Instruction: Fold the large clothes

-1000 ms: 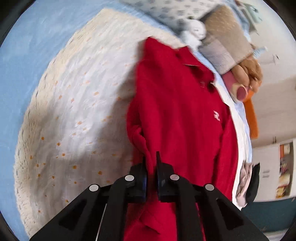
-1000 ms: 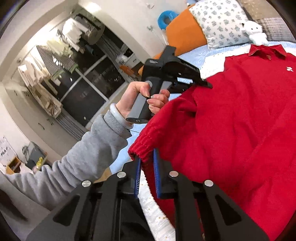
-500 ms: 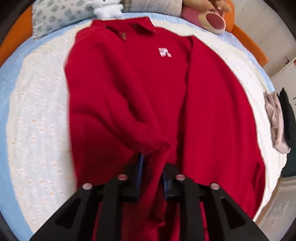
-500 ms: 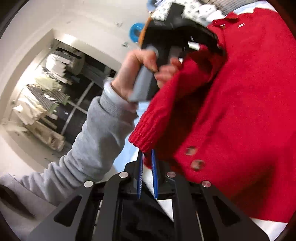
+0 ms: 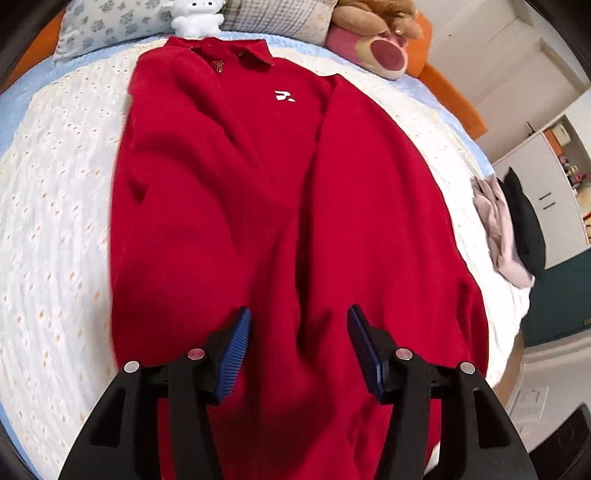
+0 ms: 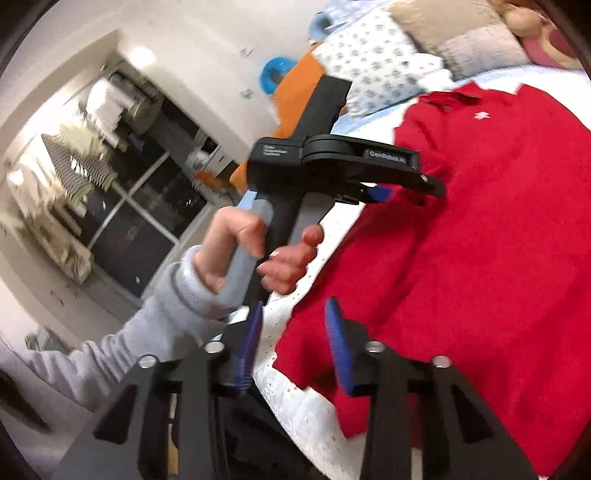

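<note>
A red polo sweater (image 5: 280,206) lies flat, front up, on a white quilted bedspread (image 5: 48,206), its collar toward the pillows at the head of the bed. One sleeve is folded in over the chest on the left side of the left wrist view; the other runs down along the body's opposite edge.

The left gripper (image 5: 297,343) hovers above the sweater's lower half, pointing toward the collar. Its jaws are spread wide and hold nothing; the blue ribbed pads (image 5: 234,354) face each other across bare red fabric.

In the right wrist view, the person's left hand (image 6: 258,254), in a grey sleeve, grips that tool's grey handle from the bed's side, thumb on top and fingers loose around the front.

The right gripper (image 6: 293,343) hangs over the sweater's near corner at the bed's edge, its jaws also apart and empty.

A white plush toy (image 5: 195,16) sits just beyond the collar, and a pink-faced bear (image 5: 376,40) lies nearby.
</note>
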`<state>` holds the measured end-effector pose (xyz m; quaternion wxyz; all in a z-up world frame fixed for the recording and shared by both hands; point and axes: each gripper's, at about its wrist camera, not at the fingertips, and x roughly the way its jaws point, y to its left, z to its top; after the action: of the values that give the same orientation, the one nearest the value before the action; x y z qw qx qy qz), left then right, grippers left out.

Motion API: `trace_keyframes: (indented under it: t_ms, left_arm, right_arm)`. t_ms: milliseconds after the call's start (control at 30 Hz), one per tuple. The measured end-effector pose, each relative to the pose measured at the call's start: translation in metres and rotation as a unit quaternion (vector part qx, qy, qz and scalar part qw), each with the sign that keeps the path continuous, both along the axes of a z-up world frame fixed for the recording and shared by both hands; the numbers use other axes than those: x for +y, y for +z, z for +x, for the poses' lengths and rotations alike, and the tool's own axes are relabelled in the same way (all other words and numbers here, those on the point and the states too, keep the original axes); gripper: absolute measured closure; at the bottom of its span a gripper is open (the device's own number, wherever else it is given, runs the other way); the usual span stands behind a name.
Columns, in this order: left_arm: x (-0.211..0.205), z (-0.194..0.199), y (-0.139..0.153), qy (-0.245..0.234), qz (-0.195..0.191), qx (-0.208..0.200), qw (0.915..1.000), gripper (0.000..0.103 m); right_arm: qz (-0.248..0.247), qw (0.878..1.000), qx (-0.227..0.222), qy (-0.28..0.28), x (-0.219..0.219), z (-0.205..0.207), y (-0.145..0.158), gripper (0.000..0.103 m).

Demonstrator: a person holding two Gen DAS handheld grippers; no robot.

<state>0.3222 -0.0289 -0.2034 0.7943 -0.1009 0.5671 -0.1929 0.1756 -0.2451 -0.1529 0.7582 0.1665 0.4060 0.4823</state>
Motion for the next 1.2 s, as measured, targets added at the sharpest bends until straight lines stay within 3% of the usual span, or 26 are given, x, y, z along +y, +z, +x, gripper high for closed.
trace_keyframes:
  t_ms: [100,167,233,333,400,500,600,733,833,1033,1200]
  left_arm:
    - [0.012,-0.023,-0.001,0.006,-0.001,0.001,1.0000,0.046]
    - [0.022,-0.034,-0.013,0.012,-0.008,0.025,0.9996,0.046]
    - [0.028,-0.034,-0.023,0.009,-0.015,0.031,0.9994,0.047]
    - [0.036,-0.017,-0.013,0.015,-0.040,0.023,0.9988,0.048]
    - [0.042,-0.001,0.010,0.022,-0.049,-0.014,0.9985,0.047]
    - [0.047,0.046,0.042,0.044,-0.053,-0.061,0.9958,0.044]
    - [0.038,0.120,0.048,0.065,-0.027,-0.060,0.9957,0.043]
    - [0.026,0.203,0.024,0.101,0.033,-0.038,0.9936,0.048]
    - [0.029,0.250,0.002,0.130,0.056,-0.020,0.9898,0.050]
    - [0.022,0.318,-0.028,0.164,0.086,-0.016,0.9826,0.050]
    - [0.011,0.347,-0.040,0.177,0.089,-0.030,0.9797,0.049]
  right_arm:
    - [-0.030,0.999,-0.006,0.025,0.024,-0.002,-0.012,0.071]
    - [-0.069,0.997,0.006,0.026,0.035,0.000,-0.028,0.075]
    - [-0.148,0.989,0.013,0.017,0.047,0.002,-0.055,0.079]
    - [-0.141,0.990,0.018,0.014,0.044,0.000,-0.062,0.080]
    - [-0.148,0.989,0.008,0.021,0.045,-0.001,-0.060,0.080]
    - [-0.151,0.988,-0.005,0.024,0.046,-0.004,-0.063,0.079]
    - [-0.141,0.990,-0.004,0.023,0.046,-0.008,-0.064,0.079]
    - [-0.124,0.992,0.006,0.020,0.036,-0.009,-0.067,0.080]
    - [-0.121,0.992,0.006,0.023,0.032,-0.011,-0.068,0.080]
    - [-0.104,0.994,0.022,0.027,0.029,-0.004,-0.072,0.080]
    - [-0.100,0.994,0.024,0.033,0.030,-0.008,-0.069,0.080]
